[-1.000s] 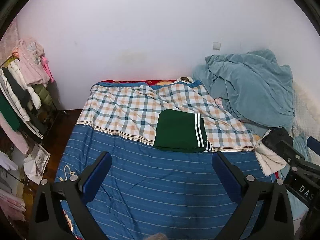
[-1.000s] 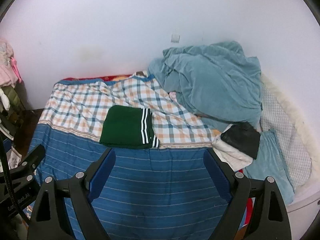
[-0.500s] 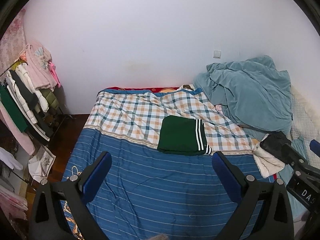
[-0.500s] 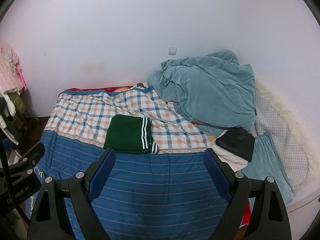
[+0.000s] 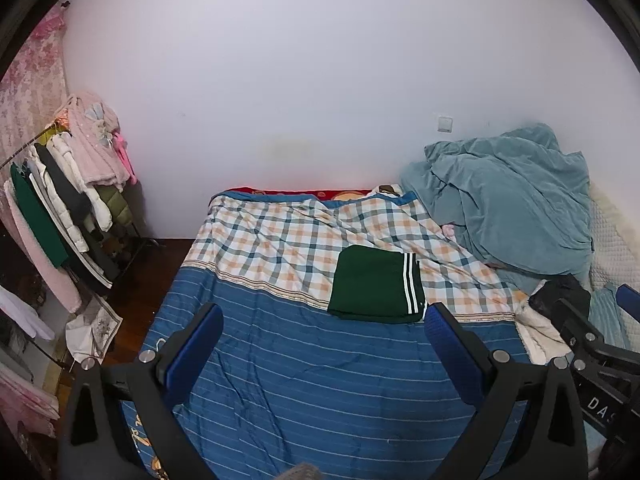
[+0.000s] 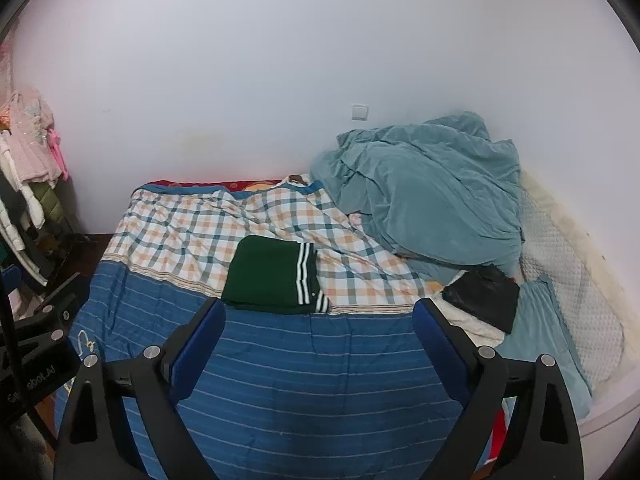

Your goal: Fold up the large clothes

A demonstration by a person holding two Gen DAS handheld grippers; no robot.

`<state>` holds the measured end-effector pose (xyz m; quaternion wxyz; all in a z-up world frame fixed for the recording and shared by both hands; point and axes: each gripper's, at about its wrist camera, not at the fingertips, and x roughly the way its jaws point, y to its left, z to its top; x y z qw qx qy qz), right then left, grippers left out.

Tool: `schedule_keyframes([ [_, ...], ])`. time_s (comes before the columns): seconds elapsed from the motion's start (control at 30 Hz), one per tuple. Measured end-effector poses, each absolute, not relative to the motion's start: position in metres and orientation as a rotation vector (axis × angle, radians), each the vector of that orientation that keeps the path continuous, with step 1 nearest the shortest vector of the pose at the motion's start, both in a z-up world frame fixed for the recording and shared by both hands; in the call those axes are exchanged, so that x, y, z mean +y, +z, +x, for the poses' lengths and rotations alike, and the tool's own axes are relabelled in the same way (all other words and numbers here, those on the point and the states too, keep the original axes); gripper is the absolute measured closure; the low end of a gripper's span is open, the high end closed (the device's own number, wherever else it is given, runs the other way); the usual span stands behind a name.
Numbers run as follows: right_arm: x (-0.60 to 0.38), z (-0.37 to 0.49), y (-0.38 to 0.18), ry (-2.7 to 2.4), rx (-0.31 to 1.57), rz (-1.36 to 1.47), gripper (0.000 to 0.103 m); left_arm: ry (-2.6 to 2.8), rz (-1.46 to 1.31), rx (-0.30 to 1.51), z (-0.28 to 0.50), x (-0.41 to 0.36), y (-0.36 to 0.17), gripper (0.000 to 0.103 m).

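Hovering over near end of bed (image 5: 304, 380); left gripper (image 5: 323, 334) and right gripper (image 6: 318, 326) both gaping wide, empty. Green garment (image 5: 376, 288) lying folded mid-bed. Likely reaching next for pile (image 6: 480, 300) at right.

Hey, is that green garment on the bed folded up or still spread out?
Folded. The green garment lies as a compact rectangle on the bed cover, its white stripes stacked along one edge, and neither hand-held gripper touches it.
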<state>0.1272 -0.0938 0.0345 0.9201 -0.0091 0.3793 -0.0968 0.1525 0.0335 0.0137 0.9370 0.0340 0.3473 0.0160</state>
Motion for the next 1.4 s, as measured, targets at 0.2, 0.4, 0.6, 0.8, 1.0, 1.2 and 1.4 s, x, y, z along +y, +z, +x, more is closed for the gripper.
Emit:
schedule_keyframes([
  [0.2,-0.091,0.13,0.033,-0.191,0.776,-0.023,0.006,0.053,0.057,0.706,0.151,0.04,0.014,0.0],
  [0.4,-0.086,0.127,0.033,-0.191,0.77,-0.021,0.006,0.055,0.056,0.708,0.15,0.043,0.015,0.0],
  [0.6,-0.083,0.125,0.035,-0.186,0.766,-0.016,0.006,0.055,0.052,0.71,0.15,0.043,0.015,0.0],
  [0.8,-0.083,0.126,0.036,-0.181,0.762,-0.013,0.006,0.055,0.052,0.71,0.149,0.043,0.015,0.0],
  [1.0,-0.084,0.129,0.038,-0.179,0.761,-0.013,0.006,0.055,0.054,0.709,0.147,0.043,0.015,0.0],
  [1.2,-0.079,0.131,0.042,-0.18,0.759,-0.009,0.006,0.055,0.052,0.71,0.147,0.042,0.015,0.0],
  [1.4,-0.079,0.128,0.04,-0.181,0.758,-0.006,0.006,0.058,0.052,0.71,0.146,0.042,0.015,0.0],
])
